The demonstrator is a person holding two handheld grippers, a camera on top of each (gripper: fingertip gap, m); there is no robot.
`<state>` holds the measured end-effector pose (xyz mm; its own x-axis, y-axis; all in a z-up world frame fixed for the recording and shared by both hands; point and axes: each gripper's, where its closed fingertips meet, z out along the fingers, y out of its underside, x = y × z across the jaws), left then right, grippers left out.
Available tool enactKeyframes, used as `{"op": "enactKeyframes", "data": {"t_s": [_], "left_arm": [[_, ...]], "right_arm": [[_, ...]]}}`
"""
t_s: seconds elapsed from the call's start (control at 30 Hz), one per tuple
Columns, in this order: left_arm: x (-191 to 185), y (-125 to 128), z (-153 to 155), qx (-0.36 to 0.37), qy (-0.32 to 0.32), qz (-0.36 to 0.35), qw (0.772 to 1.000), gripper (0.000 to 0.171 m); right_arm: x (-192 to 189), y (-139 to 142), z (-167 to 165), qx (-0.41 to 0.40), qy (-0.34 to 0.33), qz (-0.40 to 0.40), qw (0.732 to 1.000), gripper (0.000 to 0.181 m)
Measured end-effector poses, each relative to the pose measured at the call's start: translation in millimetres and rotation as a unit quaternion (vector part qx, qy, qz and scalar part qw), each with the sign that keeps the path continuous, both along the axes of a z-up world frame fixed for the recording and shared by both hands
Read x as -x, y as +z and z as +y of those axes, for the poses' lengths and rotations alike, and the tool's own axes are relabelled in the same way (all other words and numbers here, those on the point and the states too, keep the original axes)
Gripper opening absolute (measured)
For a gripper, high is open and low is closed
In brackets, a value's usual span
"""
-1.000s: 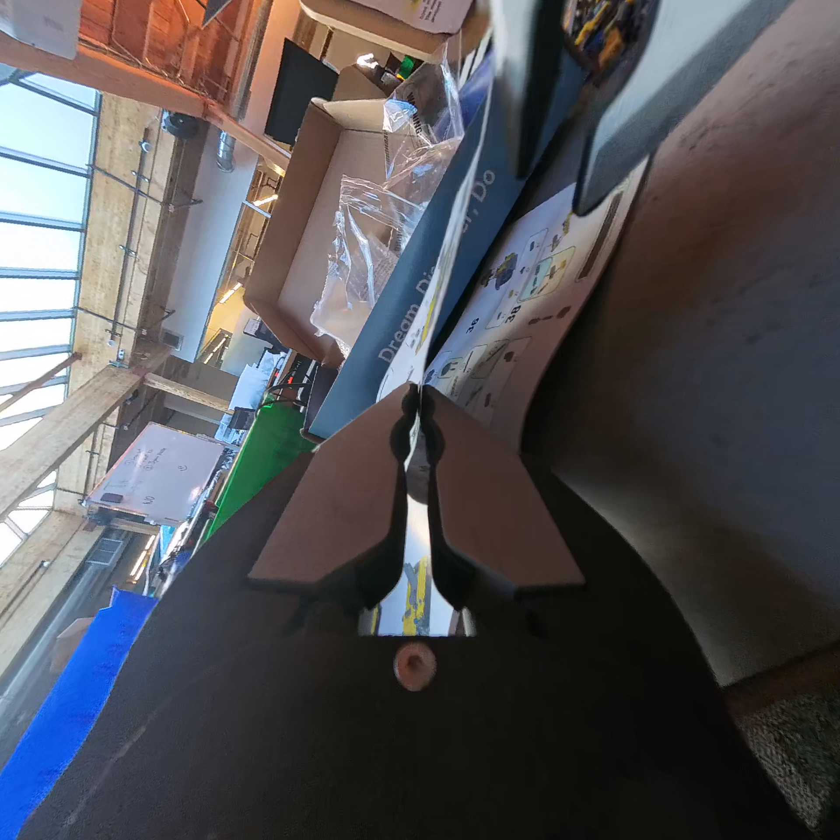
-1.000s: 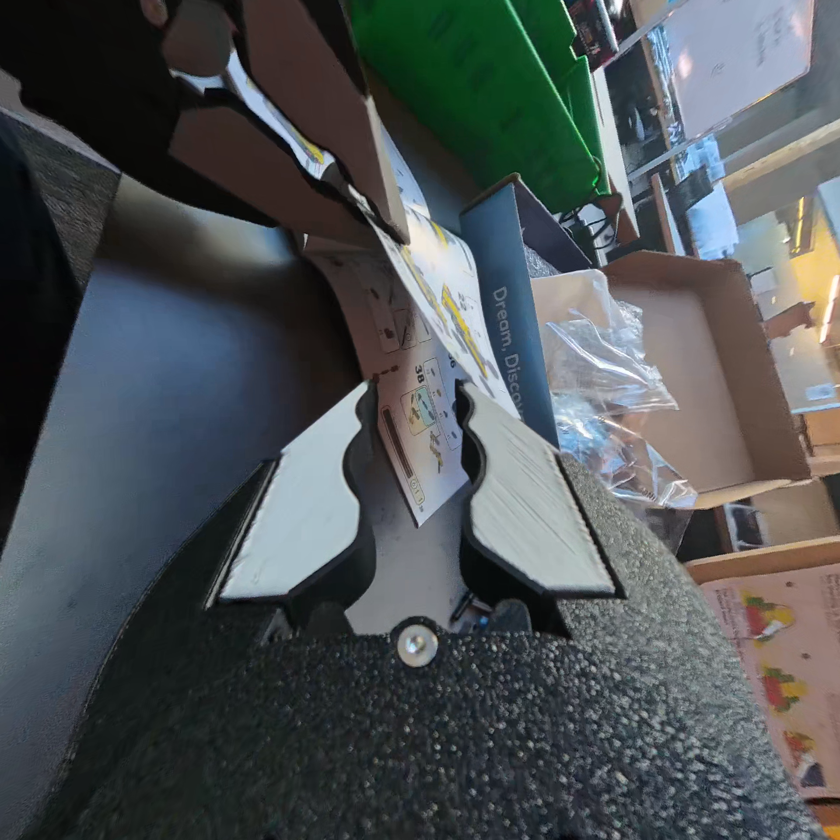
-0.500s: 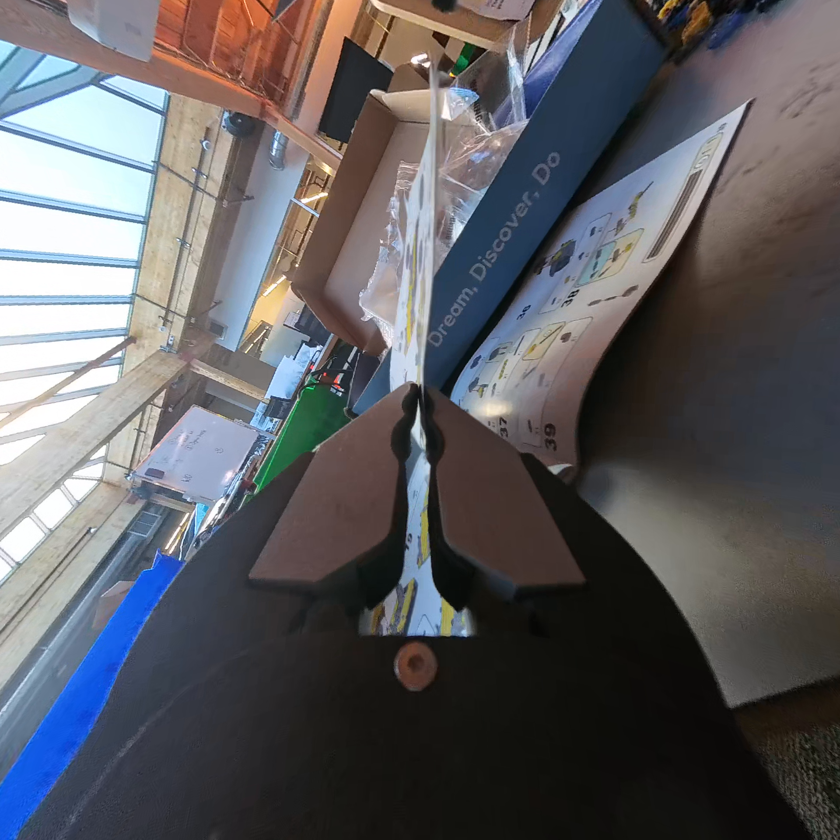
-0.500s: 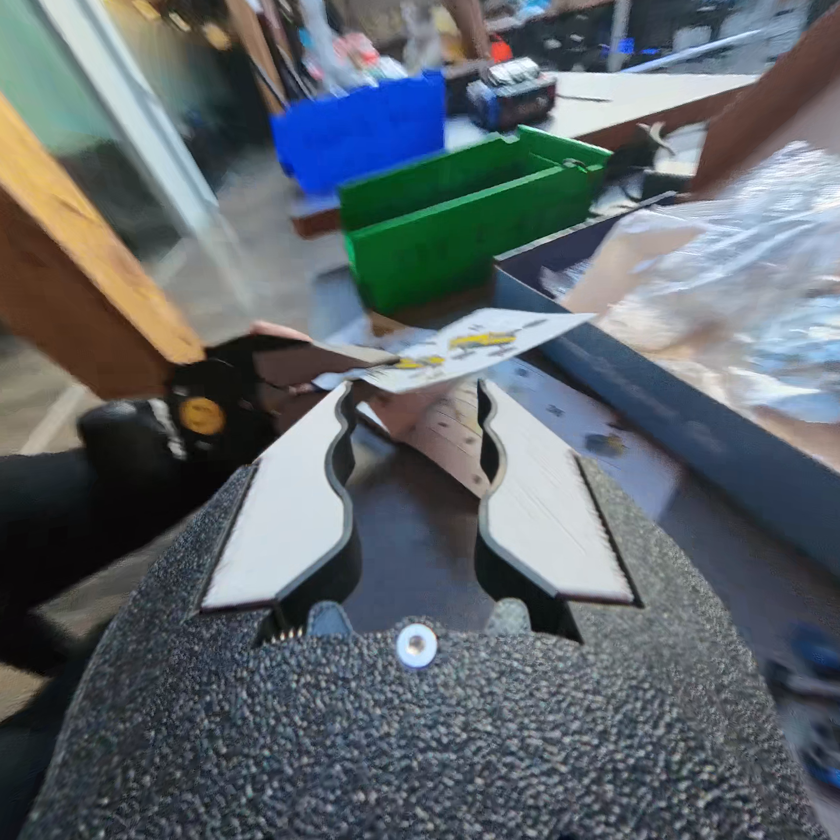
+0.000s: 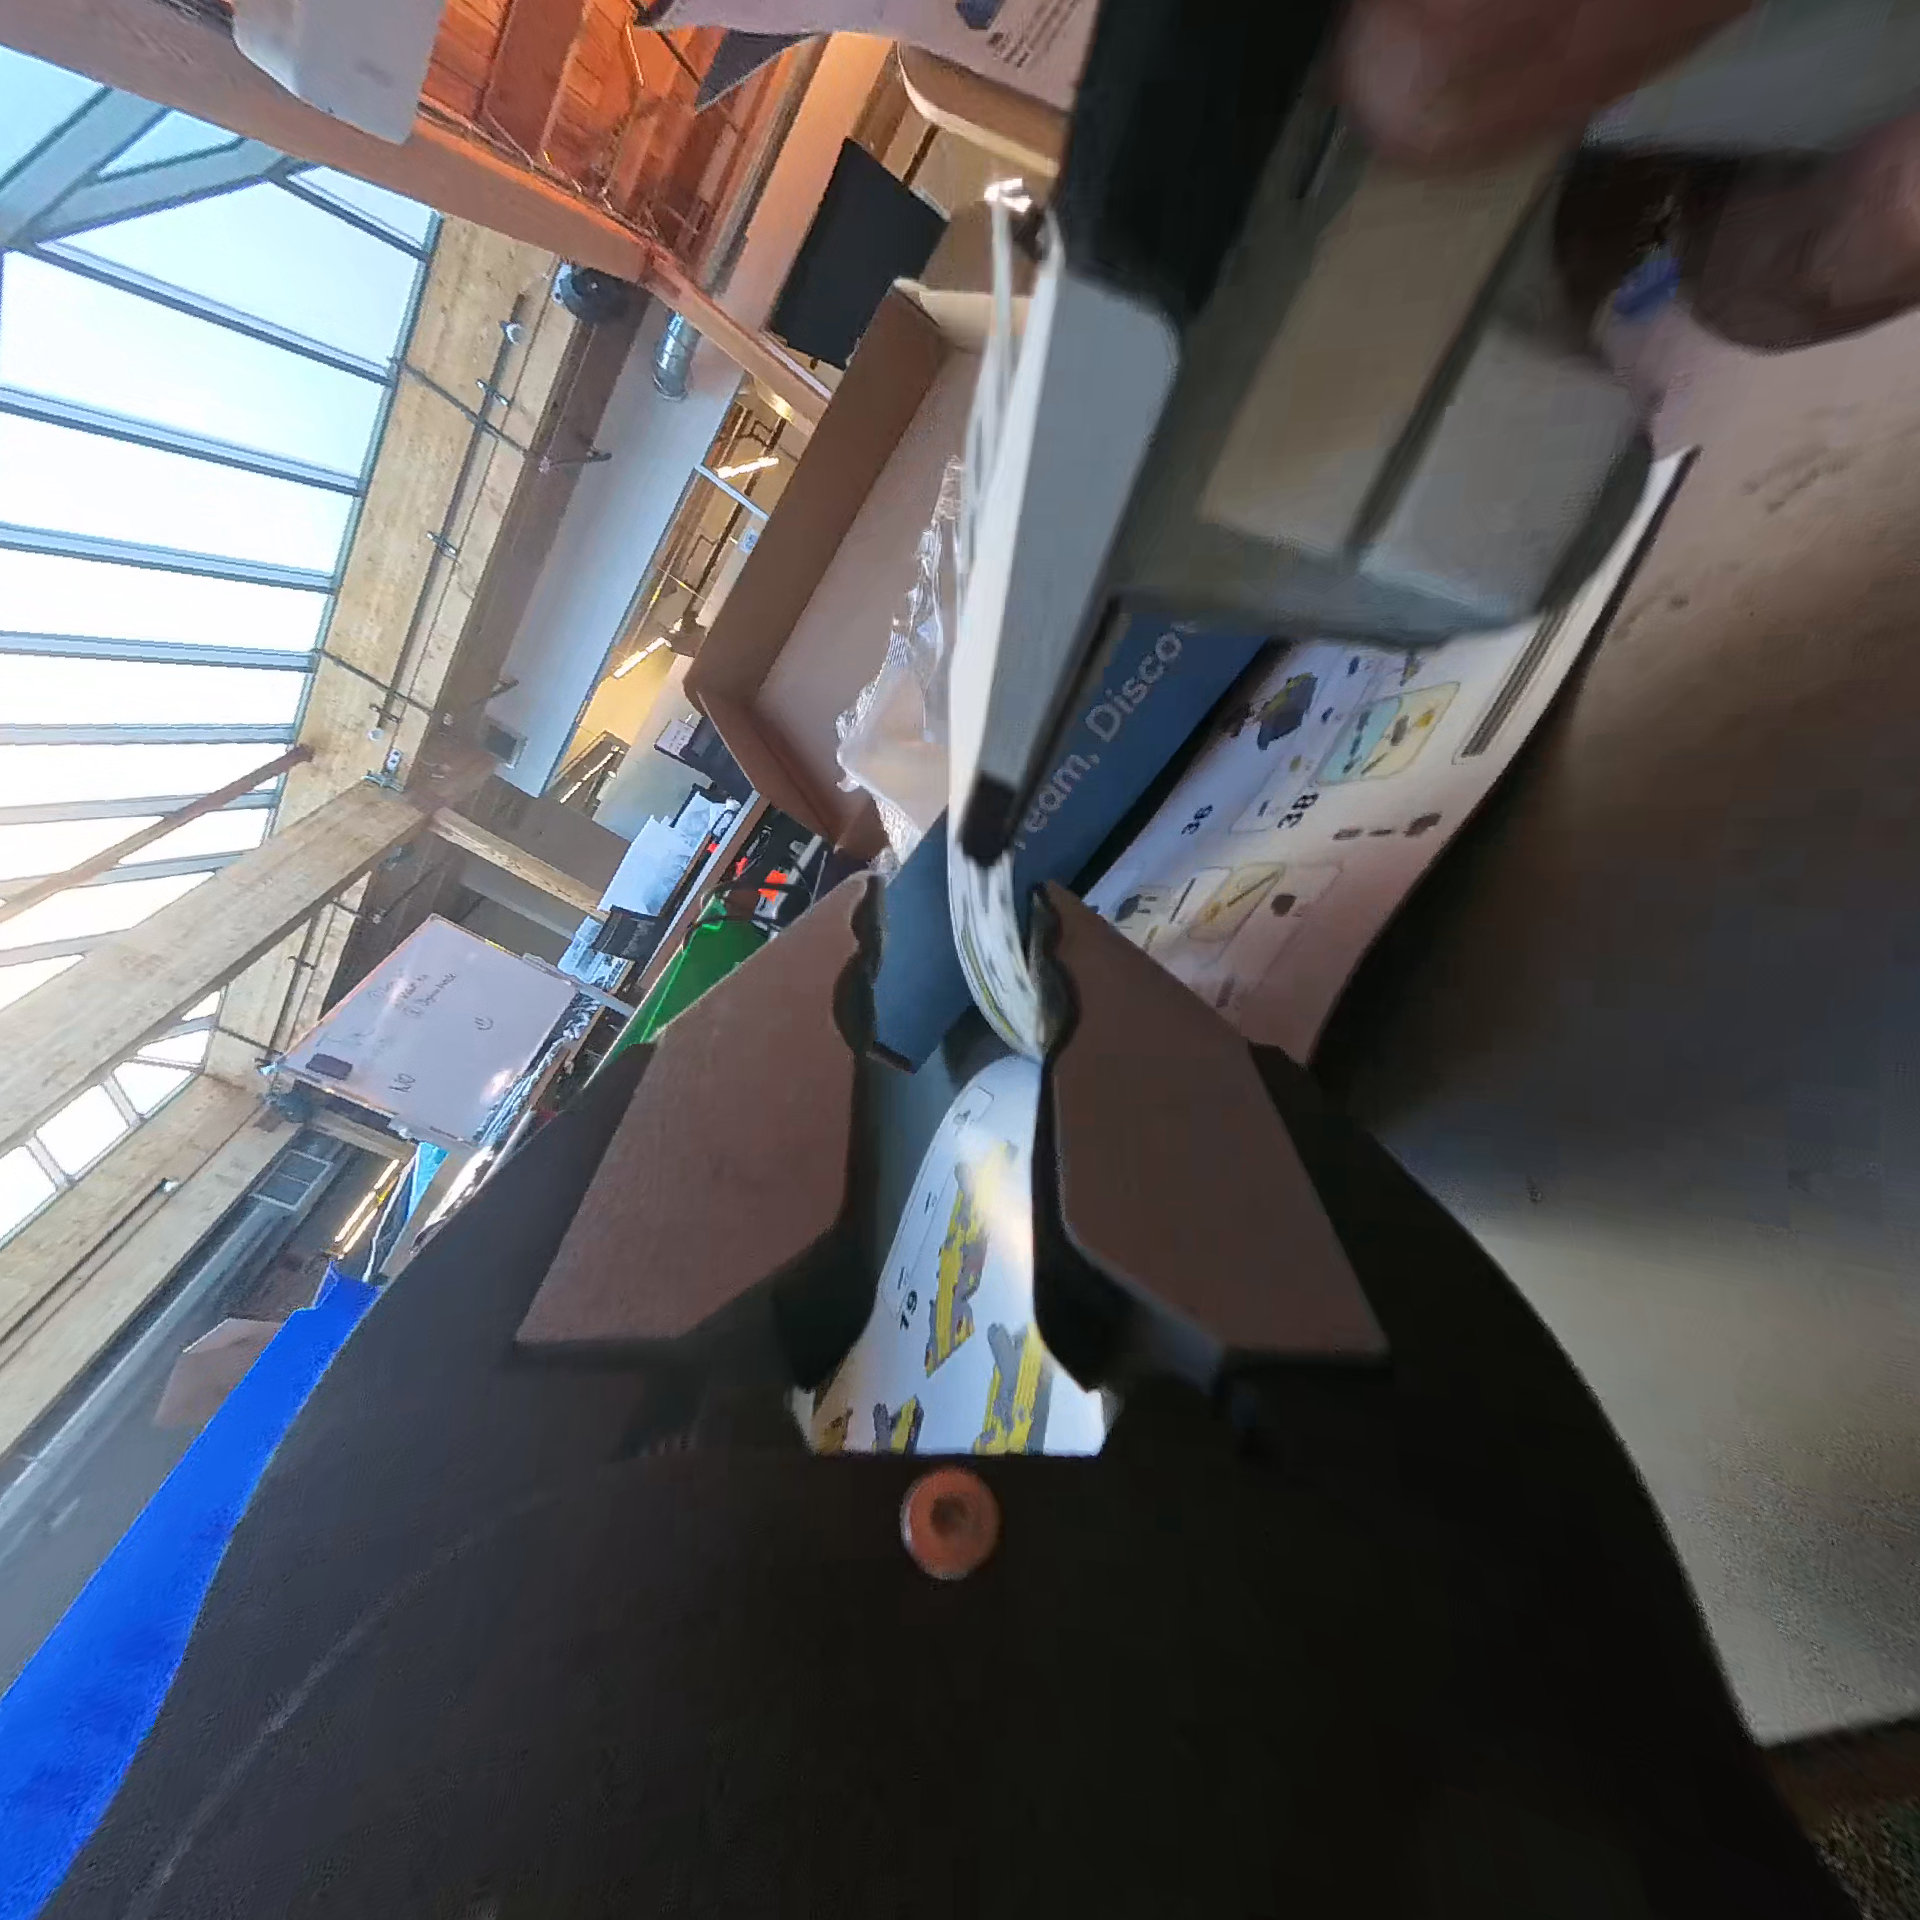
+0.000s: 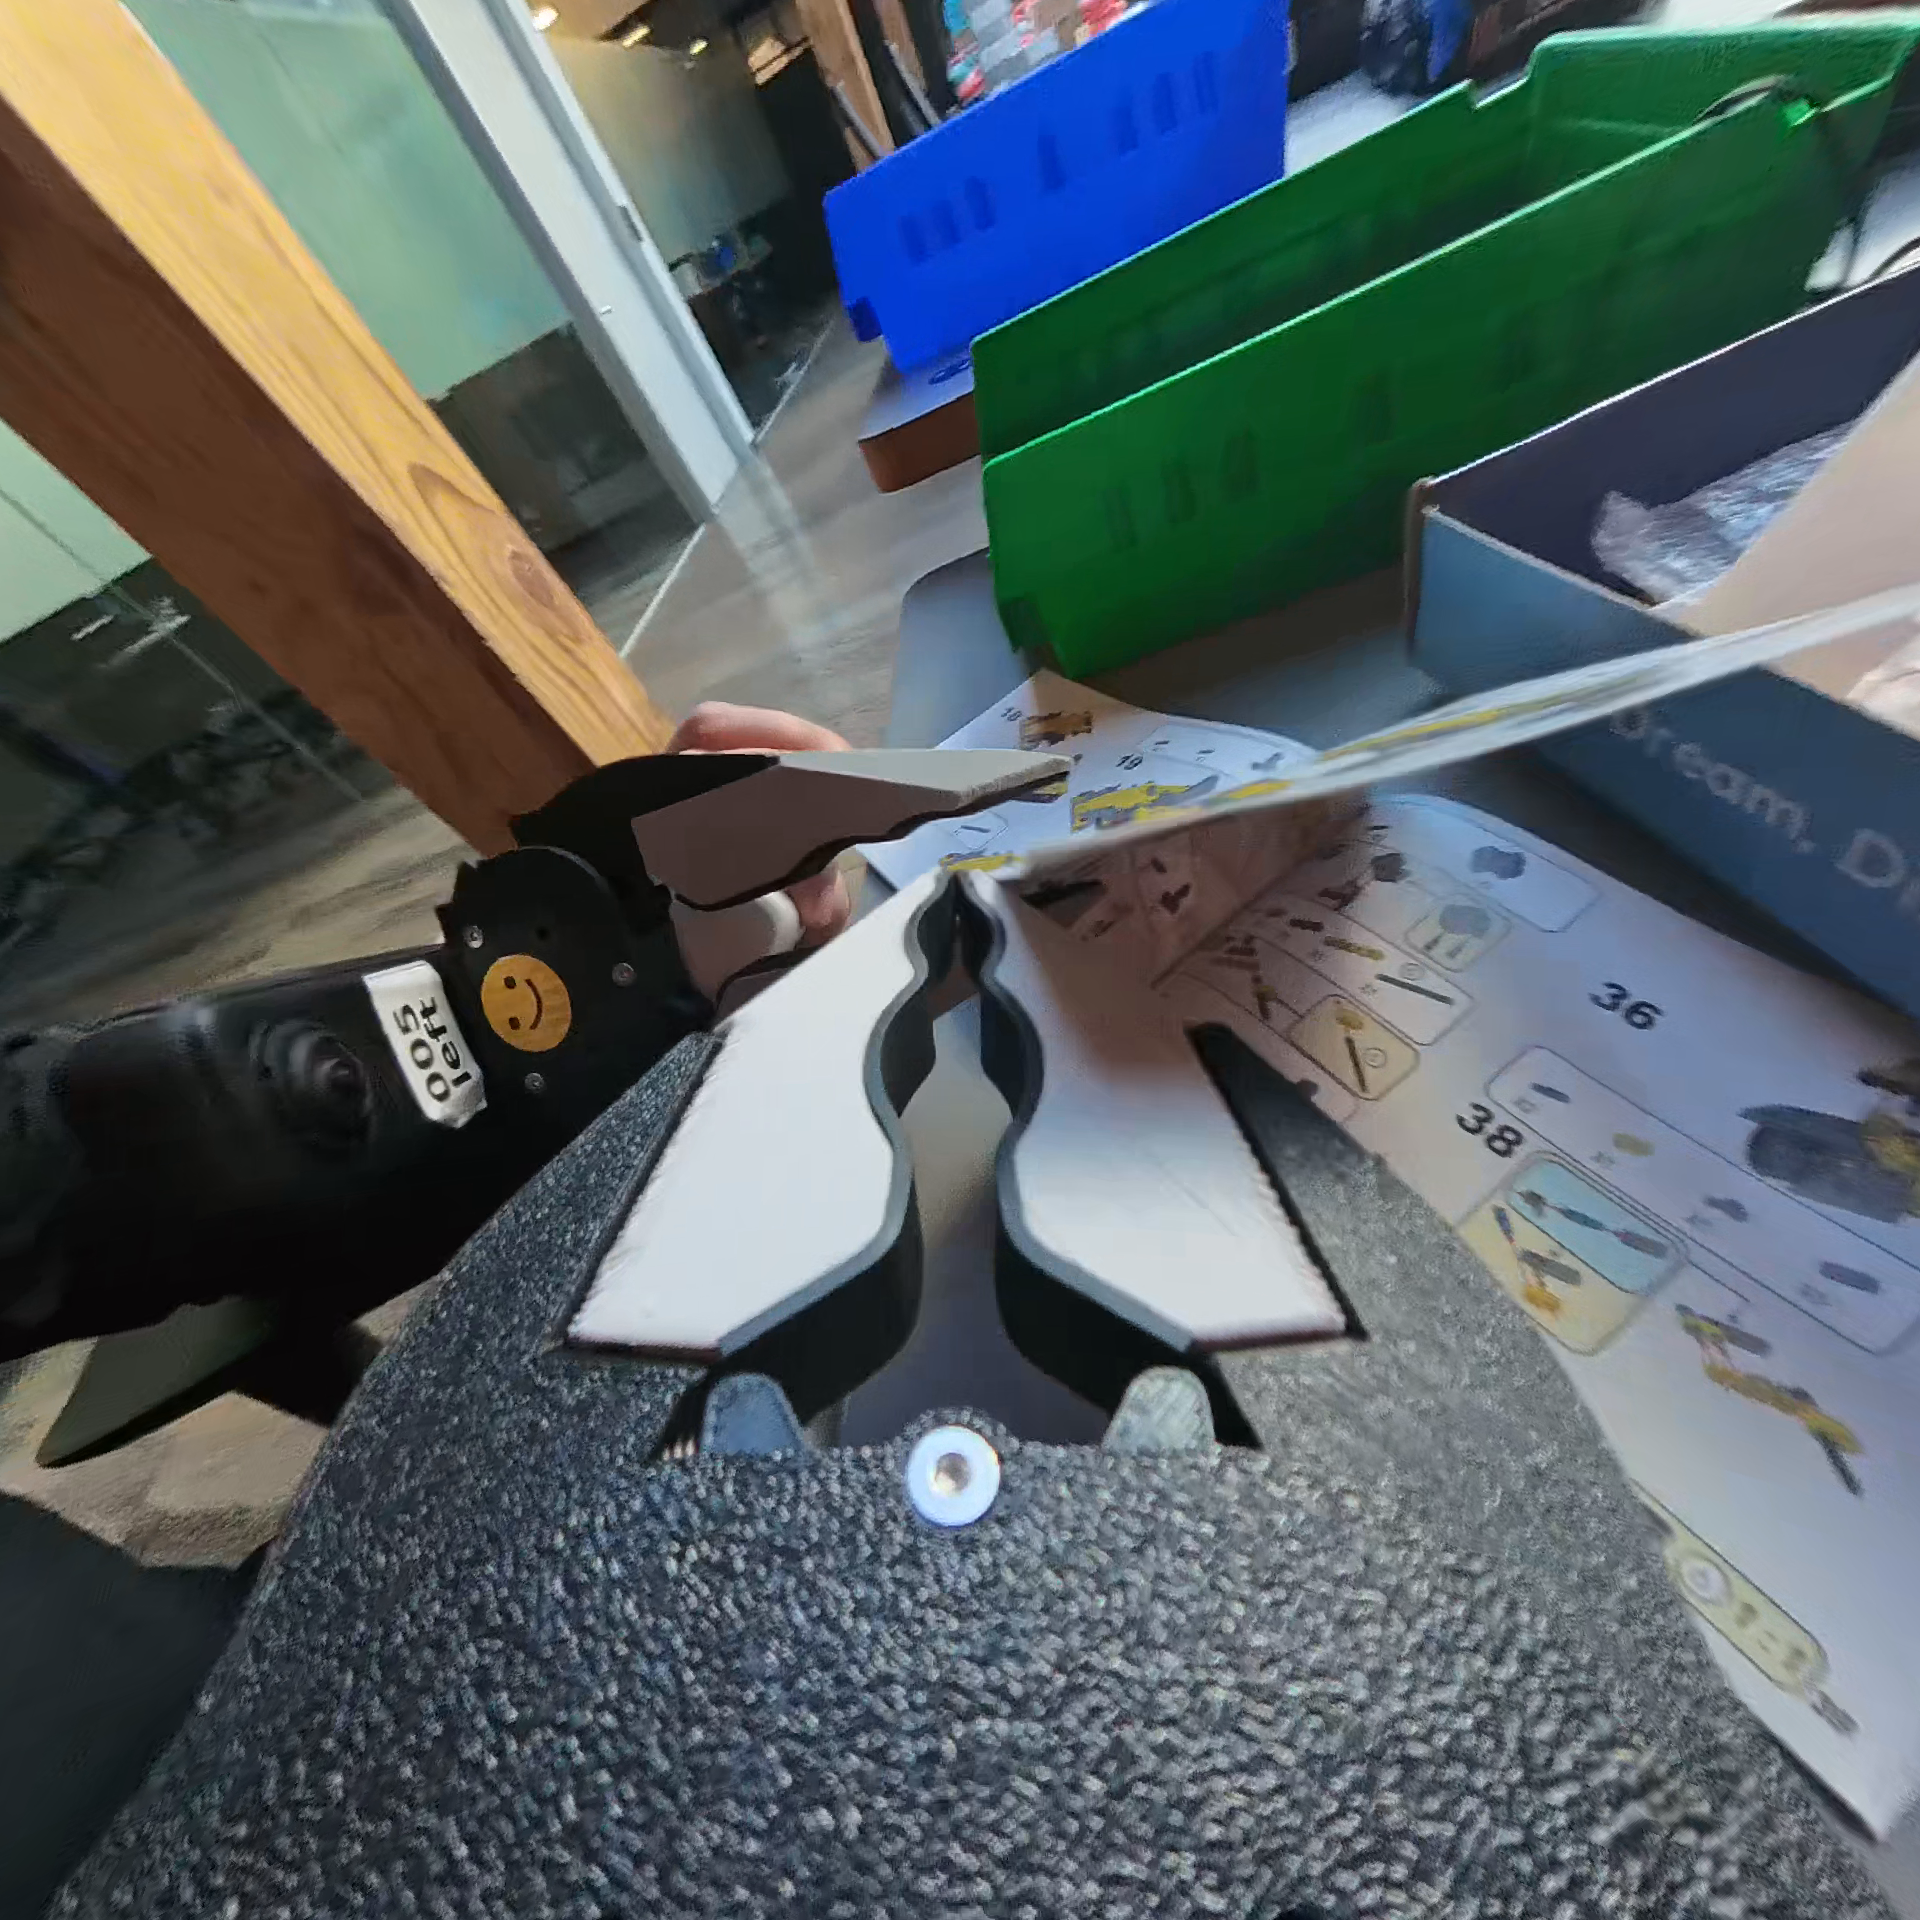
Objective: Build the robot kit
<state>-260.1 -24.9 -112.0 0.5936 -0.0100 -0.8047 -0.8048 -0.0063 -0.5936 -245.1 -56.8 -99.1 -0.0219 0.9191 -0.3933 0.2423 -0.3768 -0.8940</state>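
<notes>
Wood post (image 6: 260, 436) stands far L in the R wrist view, glass walls behind it. Next to it comes the left gripper (image 5: 951, 914), black w/ a yellow round sticker and a white label on its body; a hand (image 6: 758, 727) shows just behind its fingers. Its claw is spread wide. In its own view a curled sheet runs up btwn the two fingers and touches only the R-hand one near the tip, w/ clear space to the other.

Centre: the right gripper (image 6: 961, 883), speckled black body, pale fingers. Its claw is narrowed to a thin slit, and the near corner of the lifted page (image 6: 1455, 727) meets the tips there, so it looks pinched. The page slants up and away to the R, off the open instruction booklet (image 6: 1610, 1091). The booklet lies flat on the grey table (image 6: 914, 644), pages w/ yellow and dark diagrams facing up. In the L wrist view the R claw's grey finger lies flat along that raised page, blurred.

Farther R and back: a blue bin (image 6: 1039, 208), then green bins (image 6: 1403, 343) side by side, then a blue-grey cardboard box (image 6: 1662, 665) just beside the booklet's far edge. Clear plastic bags (image 5: 894, 727) sit in it, and a brown carton (image 5: 831, 582) is beyond.
</notes>
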Motion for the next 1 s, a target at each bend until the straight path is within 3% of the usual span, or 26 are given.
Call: {"op": "enactKeyframes", "data": {"t_s": [0.07, 0.13, 0.2, 0.23, 0.33, 0.43, 0.53, 0.63, 0.77, 1.0], "left_arm": [[-3.0, -0.6, 3.3, 0.005, 0.000, 0.003, 1.000, 0.028], [-3.4, -4.9, 5.3, 0.017, 0.000, 0.016, 1.000, 0.000], [3.7, -6.3, 6.9, 0.018, 0.012, 0.004, 1.000, 0.000], [7.6, -6.8, 6.5, 0.019, 0.013, 0.003, 1.000, 0.000], [17.2, -6.2, 1.8, 0.001, 0.013, 0.023, 1.000, 0.000], [20.1, -6.2, -0.1, -0.008, 0.016, 0.027, 0.999, 0.000], [17.7, -7.1, 0.4, -0.010, 0.017, 0.037, 0.999, 0.000], [18.6, -8.3, -0.4, -0.010, 0.019, 0.040, 0.999, 0.000], [24.5, -6.2, -1.2, -0.004, 0.032, 0.013, 0.999, 0.000], [4.0, 4.7, 7.7, 0.018, 0.024, 0.004, 1.000, 0.027]], "right_arm": [[5.2, -6.3, -3.4, -0.002, 0.013, -0.009, 1.000, 0.000], [8.6, -11.0, -6.7, -0.009, 0.023, -0.020, 0.999, 0.000], [8.7, -9.5, -7.9, -0.007, 0.025, -0.019, 0.999, 0.003], [6.0, -8.5, -6.5, -0.002, 0.021, -0.021, 1.000, 0.007], [-13.8, -6.0, 10.1, 0.014, -0.026, -0.018, 0.999, 0.043], [-38.6, 14.5, 25.3, 0.086, -0.046, 0.052, 0.994, 0.053], [-49.1, 25.3, 38.9, 0.175, -0.032, 0.087, 0.980, 0.046], [-43.0, 12.2, 41.9, 0.215, -0.016, 0.044, 0.975, 0.038], [-31.7, 11.3, 35.3, 0.225, 0.014, 0.042, 0.973, 0.001], [-20.0, 7.6, 29.6, 0.206, 0.052, -0.014, 0.977, 0.000]]}}
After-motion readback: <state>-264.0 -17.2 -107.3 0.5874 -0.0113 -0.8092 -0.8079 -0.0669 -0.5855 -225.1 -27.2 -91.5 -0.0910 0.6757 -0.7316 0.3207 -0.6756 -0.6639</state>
